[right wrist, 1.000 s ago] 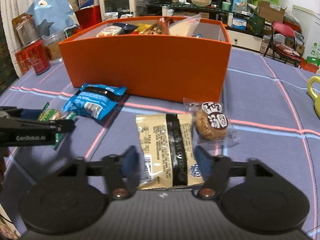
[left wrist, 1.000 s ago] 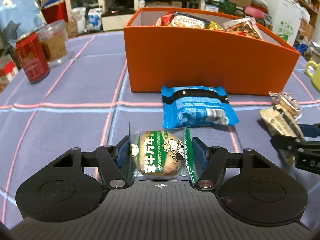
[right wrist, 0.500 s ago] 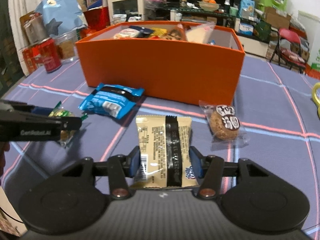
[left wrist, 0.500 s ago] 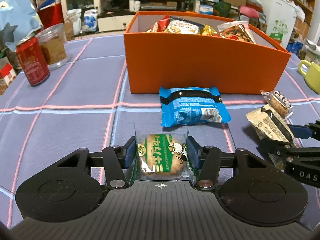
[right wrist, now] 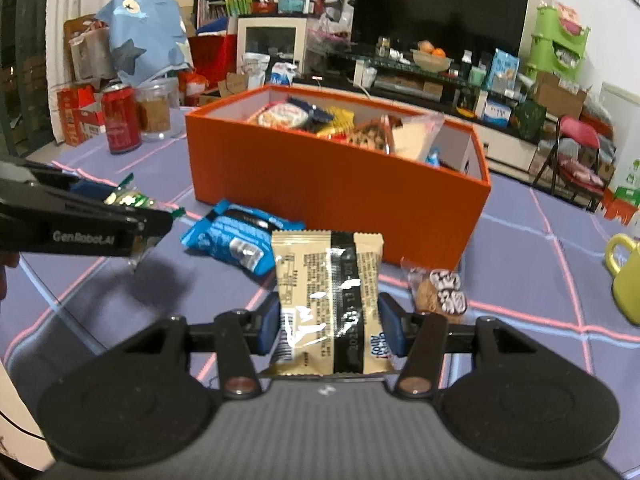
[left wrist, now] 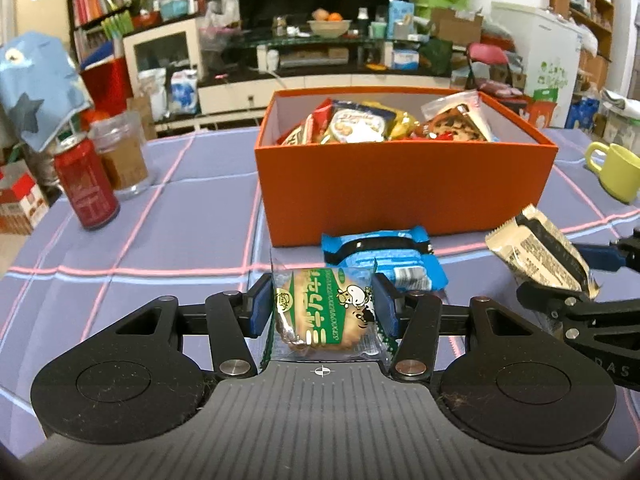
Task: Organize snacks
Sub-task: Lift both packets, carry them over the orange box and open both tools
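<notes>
Both tools are loaded. The left tool (left wrist: 323, 312) has its blue pads pressed on the sides of a green-labelled biscuit packet (left wrist: 326, 317); its jaws have just been closing, with that packet between them, and now stand narrow. The right tool (right wrist: 329, 330) is clamped on a beige snack bar wrapper (right wrist: 329, 300), its jaws held a little wider because the wrapper is broader.

In the left wrist view the biscuit packet sits low in the middle of the frame, off the worktop (left wrist: 168, 240), with the orange box (left wrist: 404, 192) above it at centre. In the right wrist view the beige wrapper is at lower centre and the box is in the upper middle, already part filled with snacks.

The step in hand looks like carrying both packets to the box. To do it well, each should probably go up over the near wall before release, and the two tools should keep apart so they do not meet above the opening. The right end of the box shows the most free room.

The beige wrapper's long axis runs away from the tool, its far end pointing at the box. The biscuit packet is roundish, label up, with no clear long axis.

A blue packet (left wrist: 382, 258) and a small round cookie (right wrist: 438, 294) lie on the cloth near the box.
</notes>
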Demonstrator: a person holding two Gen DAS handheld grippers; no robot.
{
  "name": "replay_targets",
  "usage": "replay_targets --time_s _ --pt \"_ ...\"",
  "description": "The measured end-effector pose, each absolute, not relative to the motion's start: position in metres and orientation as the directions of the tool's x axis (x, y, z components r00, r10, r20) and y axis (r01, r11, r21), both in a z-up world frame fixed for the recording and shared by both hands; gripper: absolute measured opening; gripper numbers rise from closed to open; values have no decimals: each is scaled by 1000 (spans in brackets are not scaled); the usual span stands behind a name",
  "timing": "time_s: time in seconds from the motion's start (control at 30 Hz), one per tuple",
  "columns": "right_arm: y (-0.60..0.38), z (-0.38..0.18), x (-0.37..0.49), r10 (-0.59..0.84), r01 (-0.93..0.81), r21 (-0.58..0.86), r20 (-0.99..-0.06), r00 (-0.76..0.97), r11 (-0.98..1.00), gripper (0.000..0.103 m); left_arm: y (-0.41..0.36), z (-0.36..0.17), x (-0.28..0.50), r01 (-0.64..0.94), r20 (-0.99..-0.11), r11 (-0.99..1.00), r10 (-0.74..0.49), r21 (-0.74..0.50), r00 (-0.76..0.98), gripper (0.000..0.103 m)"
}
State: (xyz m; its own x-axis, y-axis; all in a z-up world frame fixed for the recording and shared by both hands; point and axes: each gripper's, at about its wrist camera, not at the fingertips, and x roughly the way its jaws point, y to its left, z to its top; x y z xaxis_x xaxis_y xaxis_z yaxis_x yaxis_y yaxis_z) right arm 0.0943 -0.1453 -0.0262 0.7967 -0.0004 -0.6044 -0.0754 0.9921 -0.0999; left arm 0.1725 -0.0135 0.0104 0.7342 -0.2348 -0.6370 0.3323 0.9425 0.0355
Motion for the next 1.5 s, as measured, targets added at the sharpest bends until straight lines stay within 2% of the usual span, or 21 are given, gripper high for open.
replay_targets --time_s 0.23,0.9,1.03,1.13,1.2,1.3,1.43,1.47,1.5 --pt "-143 -13 91 -26 -70 -147 -565 825 987 56 -13 16 172 334 -623 942 -244 28 743 19" --pt "-144 -14 98 -21 -59 -111 -606 795 992 56 -14 21 171 324 -623 946 -243 17 744 19" --pt "-147 0 94 12 -63 -67 -584 812 996 56 -10 43 165 318 -577 948 -268 -15 772 19" --pt "-153 25 89 21 -52 -44 -530 848 998 56 -11 63 166 337 -537 941 -296 -24 790 19" --pt "-161 44 93 26 -40 -17 -493 869 999 56 -13 78 179 335 -520 940 -316 -61 793 19" --pt "-173 65 114 17 -29 -19 -462 887 999 56 -25 99 208 333 -492 942 -312 -48 813 20" --pt "-189 86 163 8 -19 -19 -458 889 1000 56 -55 113 271 318 -513 948 -286 -27 810 20" --pt "-194 90 177 9 -14 -7 -462 887 1000 56 -63 112 289 310 -518 951 -273 -16 811 24" --pt "-197 92 192 5 -8 -4 -473 881 1000 56 -71 109 307 289 -521 957 -251 -7 816 36"
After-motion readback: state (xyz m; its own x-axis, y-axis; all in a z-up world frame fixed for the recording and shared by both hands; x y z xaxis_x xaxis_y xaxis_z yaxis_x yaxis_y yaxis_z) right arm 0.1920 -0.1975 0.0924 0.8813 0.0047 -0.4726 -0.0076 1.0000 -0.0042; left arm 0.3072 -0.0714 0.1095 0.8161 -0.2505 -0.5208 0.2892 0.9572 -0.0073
